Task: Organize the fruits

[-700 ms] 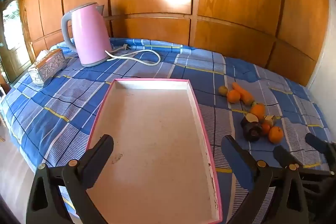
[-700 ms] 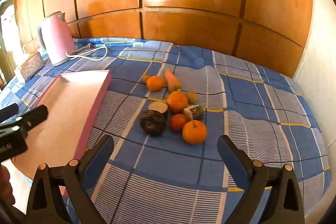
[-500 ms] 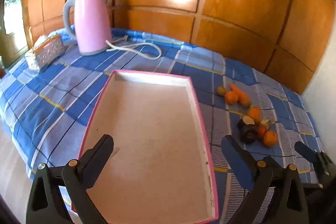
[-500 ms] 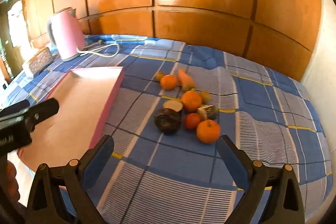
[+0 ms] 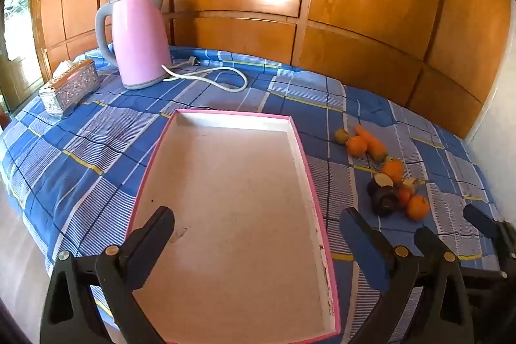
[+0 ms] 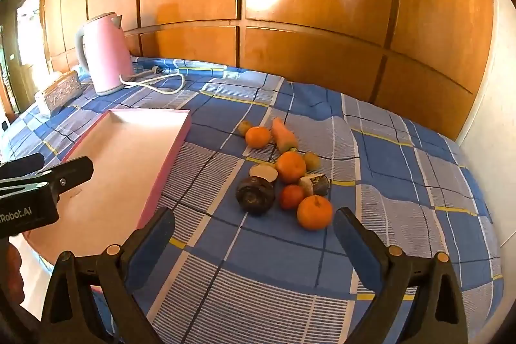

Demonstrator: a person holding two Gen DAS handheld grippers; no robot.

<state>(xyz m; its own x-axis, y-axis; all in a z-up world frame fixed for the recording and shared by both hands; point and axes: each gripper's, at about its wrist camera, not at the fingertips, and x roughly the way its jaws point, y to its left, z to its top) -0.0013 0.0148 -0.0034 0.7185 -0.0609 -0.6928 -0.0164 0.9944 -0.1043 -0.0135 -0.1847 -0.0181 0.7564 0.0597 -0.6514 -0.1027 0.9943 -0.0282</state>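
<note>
Both grippers, left (image 5: pixel 256 234) and right (image 6: pixel 253 229), jaws spread, nothing held. Fruits (image 6: pixel 283 173) clustered right of tray (image 6: pixel 167 157), touching. Risk: grabbing one nudges neighbours, round ones roll on cloth.

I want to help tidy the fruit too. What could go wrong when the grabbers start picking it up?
The fruit lies bunched together, so the open right gripper going for the nearest round orange might nudge the small red fruit beside it and send it rolling on the blue checked cloth. The shallow pink-rimmed tray has low walls, so round fruit dropped in could bounce out.
</note>
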